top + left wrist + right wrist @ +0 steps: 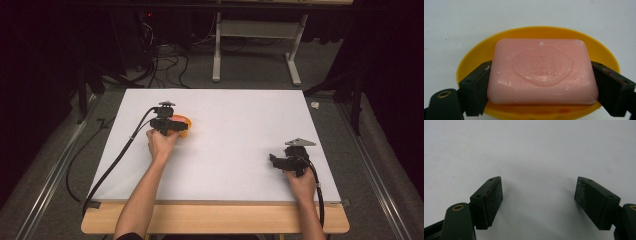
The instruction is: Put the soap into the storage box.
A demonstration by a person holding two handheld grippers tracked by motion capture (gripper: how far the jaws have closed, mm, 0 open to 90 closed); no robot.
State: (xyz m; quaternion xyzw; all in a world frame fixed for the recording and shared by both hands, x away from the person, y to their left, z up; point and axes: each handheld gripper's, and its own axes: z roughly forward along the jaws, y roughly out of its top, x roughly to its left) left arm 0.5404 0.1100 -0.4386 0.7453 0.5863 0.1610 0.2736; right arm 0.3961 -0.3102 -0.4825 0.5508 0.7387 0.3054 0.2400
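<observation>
1. I have the left gripper (541,82) down over the round yellow plastic soap dish (476,53), which sits on the left half of the white worktop (235,125), near the middle of its depth. In the high view the dish (184,121) peeks out as an orange-yellow rim just beyond my left hand (159,144).

2. The pink rectangular bar of soap (542,71), with an embossed seal on its top face, lies flat in the dish. The left fingers (477,86) stand on either short end of the bar and press against it — clamped on the soap, as far as I can read it.

3. The bar looks level and seated in the dish; I see no gap under it, though its underside is hidden. So I judge the grasp made and the lift not yet begun — or a set-down finished and the release not yet made. I cannot tell which from this alone.

4. The right gripper (539,200) waits well apart, near the right edge of the worktop (531,150), held in my right hand (300,182). Its fingers (491,200) stand wide apart with nothing between them, only bare white surface below.

5. What is left, in my judgement: either raise the soap clear of the dish rim without dragging the dish along, or open the left fingers and back off. The right gripper has no part in it so far.
</observation>
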